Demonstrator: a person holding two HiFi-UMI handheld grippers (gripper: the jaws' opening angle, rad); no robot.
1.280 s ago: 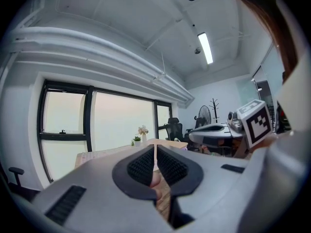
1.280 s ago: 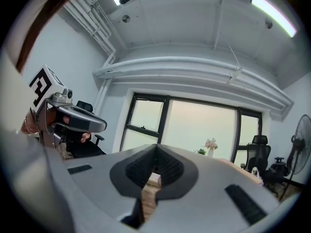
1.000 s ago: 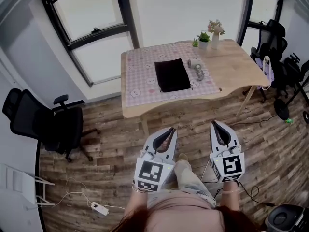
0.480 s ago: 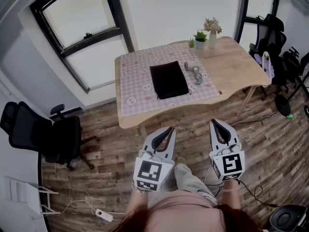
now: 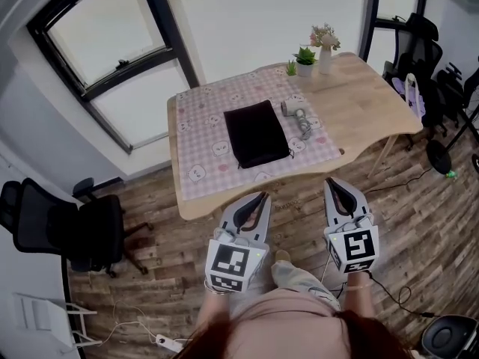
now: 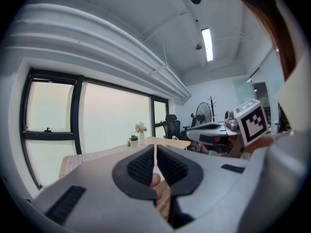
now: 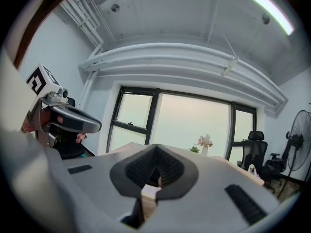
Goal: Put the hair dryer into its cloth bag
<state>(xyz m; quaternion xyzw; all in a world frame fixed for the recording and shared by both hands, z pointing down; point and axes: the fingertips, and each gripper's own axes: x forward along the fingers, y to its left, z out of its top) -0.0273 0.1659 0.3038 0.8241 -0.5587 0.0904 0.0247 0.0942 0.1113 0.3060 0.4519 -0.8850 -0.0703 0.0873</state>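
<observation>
A black cloth bag lies flat on the pink checked cloth that covers the left half of a wooden table. Just right of the bag lies the small grey hair dryer with its coiled cord. My left gripper is shut and empty, held just short of the table's near edge. My right gripper is also shut and empty, beside it at the same edge. In the left gripper view the left gripper has its pads together; in the right gripper view the right gripper is the same.
Two small potted plants and a vase of flowers stand at the table's far edge. A black office chair is on the wooden floor at the left. More chairs and gear crowd the right. A power strip lies near my feet.
The table has come closer and shifted left in the head view as I walked toward it. Both grippers stay shut, now reaching the table's near edge.
</observation>
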